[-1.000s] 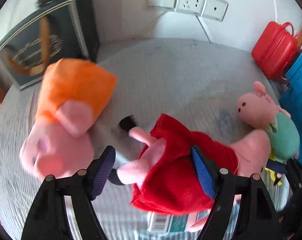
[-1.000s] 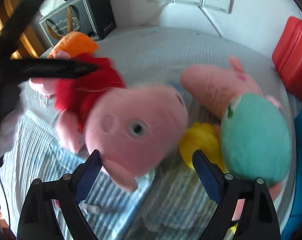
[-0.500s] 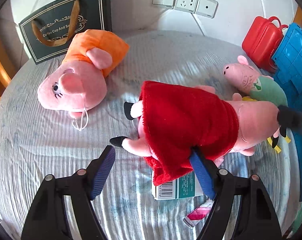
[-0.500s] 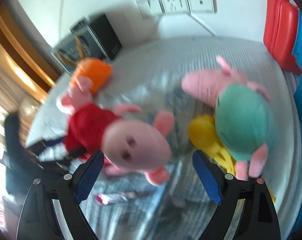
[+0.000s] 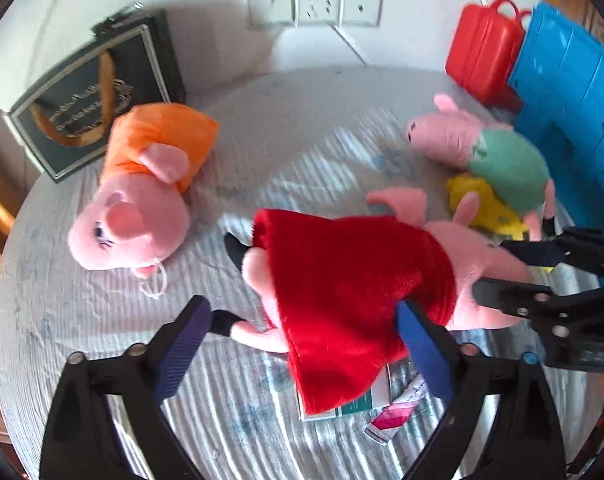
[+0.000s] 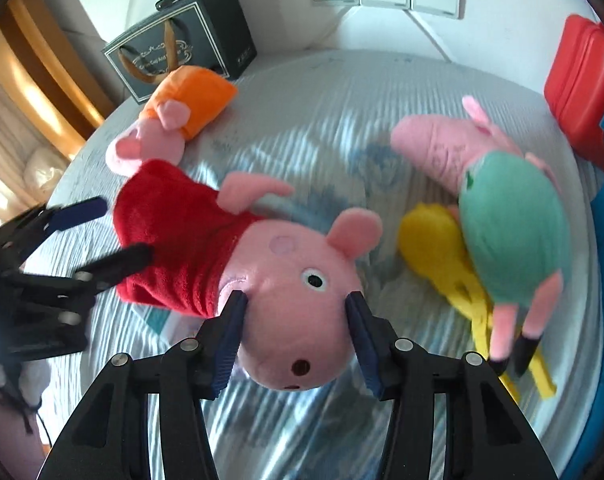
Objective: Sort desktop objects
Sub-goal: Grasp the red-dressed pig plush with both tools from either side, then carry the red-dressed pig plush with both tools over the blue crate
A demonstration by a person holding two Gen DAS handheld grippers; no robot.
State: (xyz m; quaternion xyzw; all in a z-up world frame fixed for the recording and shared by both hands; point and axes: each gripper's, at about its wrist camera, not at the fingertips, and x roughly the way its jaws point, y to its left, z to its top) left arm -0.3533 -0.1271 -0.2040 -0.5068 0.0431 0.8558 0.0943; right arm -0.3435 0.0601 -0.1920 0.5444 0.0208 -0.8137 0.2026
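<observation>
A pink pig plush in a red dress [image 5: 353, 280] [image 6: 206, 248] lies mid-table. My right gripper [image 6: 296, 316] is shut on its head [image 6: 298, 320]; it shows at the right of the left wrist view [image 5: 513, 276]. My left gripper [image 5: 302, 344] is open, its fingers astride the red dress; it shows at the left of the right wrist view [image 6: 102, 232]. A pig plush in an orange dress [image 5: 142, 196] [image 6: 174, 124] lies at the left. A pig plush in a green shirt [image 5: 485, 156] [image 6: 497, 200] lies at the right on a yellow plush [image 5: 485, 208] [image 6: 441, 252].
A grey striped cloth [image 5: 82, 320] covers the round table. A dark gift bag [image 5: 90, 92] stands back left. A red case [image 5: 485, 48] and a blue bin [image 5: 569, 112] stand at the right. A green-white box [image 5: 353, 404] and a pink packet [image 5: 393, 412] lie under the red dress.
My right gripper has closed from wide open onto the red-dress pig's head. My left gripper has stayed open around the dress.
</observation>
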